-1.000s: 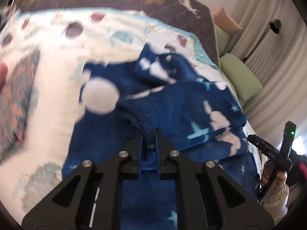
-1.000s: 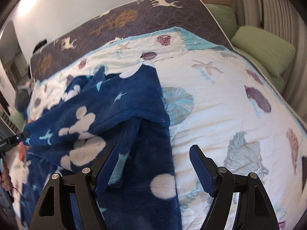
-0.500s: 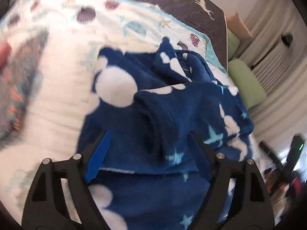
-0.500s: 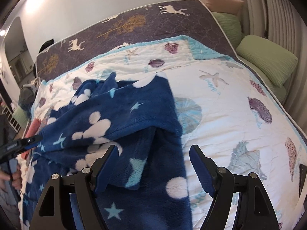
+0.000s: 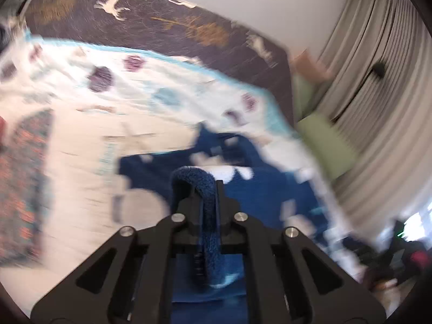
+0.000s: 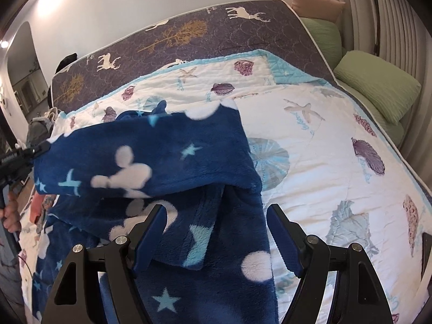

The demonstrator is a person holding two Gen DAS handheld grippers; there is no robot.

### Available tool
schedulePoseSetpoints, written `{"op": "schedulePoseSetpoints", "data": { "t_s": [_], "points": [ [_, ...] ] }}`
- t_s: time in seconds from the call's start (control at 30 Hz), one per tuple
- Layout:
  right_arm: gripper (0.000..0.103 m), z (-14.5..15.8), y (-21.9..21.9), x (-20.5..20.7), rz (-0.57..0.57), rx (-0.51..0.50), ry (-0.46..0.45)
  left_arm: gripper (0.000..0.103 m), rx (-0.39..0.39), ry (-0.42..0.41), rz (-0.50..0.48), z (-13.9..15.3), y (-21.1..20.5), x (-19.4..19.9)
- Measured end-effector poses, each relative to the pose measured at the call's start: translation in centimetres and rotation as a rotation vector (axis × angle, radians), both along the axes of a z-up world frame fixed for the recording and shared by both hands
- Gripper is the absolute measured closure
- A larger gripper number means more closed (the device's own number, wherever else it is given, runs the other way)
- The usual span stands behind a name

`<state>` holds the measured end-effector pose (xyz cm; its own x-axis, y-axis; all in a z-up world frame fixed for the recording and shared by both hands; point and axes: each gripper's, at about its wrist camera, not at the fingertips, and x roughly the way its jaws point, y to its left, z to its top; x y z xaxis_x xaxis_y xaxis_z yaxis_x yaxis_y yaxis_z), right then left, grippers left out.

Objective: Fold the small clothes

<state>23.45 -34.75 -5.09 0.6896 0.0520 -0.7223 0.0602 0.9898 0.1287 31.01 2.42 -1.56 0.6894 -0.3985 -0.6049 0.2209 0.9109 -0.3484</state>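
A dark blue fleece garment (image 6: 167, 156) with white blobs and pale stars lies on the bed quilt (image 6: 318, 162). My left gripper (image 5: 209, 189) is shut on a fold of this fleece (image 5: 208, 205); the left wrist view is blurred. In the right wrist view the left gripper (image 6: 19, 159) holds the garment's left edge lifted, so a flap hangs above the lower layer. My right gripper (image 6: 216, 232) is open and empty, its fingers just above the fleece's near part (image 6: 205, 283).
The white seashell quilt covers a dark mattress (image 6: 189, 35) with deer and tree prints. Green pillows (image 6: 378, 86) lie at the right by curtains (image 5: 378, 108). A patterned reddish cloth (image 5: 24, 183) lies at the left.
My left gripper, shut a second ago, opened half a second ago, and is now shut on a fleece fold and moving fast. The flap has lifted higher. The right gripper stays open.
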Motion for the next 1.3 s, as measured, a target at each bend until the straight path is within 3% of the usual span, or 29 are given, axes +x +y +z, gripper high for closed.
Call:
{"op": "schedulePoseSetpoints", "data": {
  "t_s": [0.1, 0.2, 0.3, 0.43, 0.47, 0.5, 0.57, 0.6, 0.7, 0.77, 0.8, 0.83, 0.87, 1.0, 1.07, 1.17, 1.23, 1.3],
  "points": [
    [0.025, -0.3, 0.0, 0.2, -0.011, 0.021, 0.013, 0.09, 0.12, 0.108, 0.047, -3.9, 0.6, 1.8],
    [0.025, -0.4, 0.4, 0.0, -0.005, 0.003, 0.018, 0.085, 0.113, 0.147, 0.082, -5.6, 1.4, 0.9],
    [0.025, -0.5, 0.6, -0.2, -0.002, -0.045, 0.02, 0.069, 0.129, 0.111, 0.087, -4.8, 1.5, -0.7],
    [0.026, 0.0, 0.2, 0.2, -0.013, -0.027, 0.013, 0.065, 0.173, -0.002, 0.081, -2.2, 0.5, -2.3],
    [0.031, 0.2, 0.2, 0.4, -0.01, -0.022, 0.006, 0.065, 0.162, -0.013, 0.062, -1.7, 0.3, -2.5],
    [0.05, 0.6, 0.5, 0.7, 0.003, -0.016, -0.008, 0.064, 0.153, -0.011, 0.043, -1.6, 0.1, -2.2],
    [0.075, 0.9, 1.2, 1.5, 0.031, -0.013, -0.01, 0.063, 0.157, 0.031, 0.015, -2.0, -0.7, -1.7],
    [0.08, 0.9, 1.5, 2.0, 0.04, -0.009, -0.007, 0.063, 0.185, 0.071, 0.014, -2.9, -1.2, -1.2],
    [0.08, 0.1, 2.5, 3.7, 0.071, -0.006, -0.002, 0.061, 0.269, 0.186, 0.015, -6.6, -2.3, -0.5],
    [0.08, -1.7, 2.6, 5.1, 0.046, -0.027, 0.063, 0.063, 0.214, 0.191, 0.029, -7.8, -1.8, -0.9],
    [0.081, -3.0, 2.3, 5.7, 0.033, -0.019, 0.116, 0.085, 0.18, 0.194, 0.011, -7.7, -1.6, -1.0],
    [0.081, -3.6, 2.2, 5.8, 0.027, -0.007, 0.128, 0.092, 0.128, 0.215, -0.027, -7.4, -1.4, -1.0],
    [0.081, -3.7, 2.0, 5.7, 0.026, 0.004, 0.116, 0.092, 0.102, 0.225, -0.036, -7.0, -1.1, -0.9],
    [0.079, -2.4, 2.3, 4.8, 0.034, -0.011, 0.098, 0.092, 0.113, 0.12, -0.031, -2.6, 0.3, -2.0],
    [0.078, -1.5, 2.7, 4.1, 0.052, -0.009, 0.083, 0.091, 0.182, 0.083, 0.0, -1.5, 1.1, -2.1],
    [0.072, -0.7, 3.2, 3.4, 0.071, -0.032, 0.062, 0.086, 0.235, 0.143, -0.011, -3.2, 1.7, -1.7],
    [0.067, -0.6, 3.3, 3.5, 0.071, -0.035, 0.069, 0.076, 0.258, 0.206, -0.016, -4.7, 1.5, -1.6],
    [0.067, -0.7, 3.4, 3.7, 0.064, -0.04, 0.08, 0.059, 0.319, 0.209, 0.014, -5.5, 1.1, -1.8]
  ]
}}
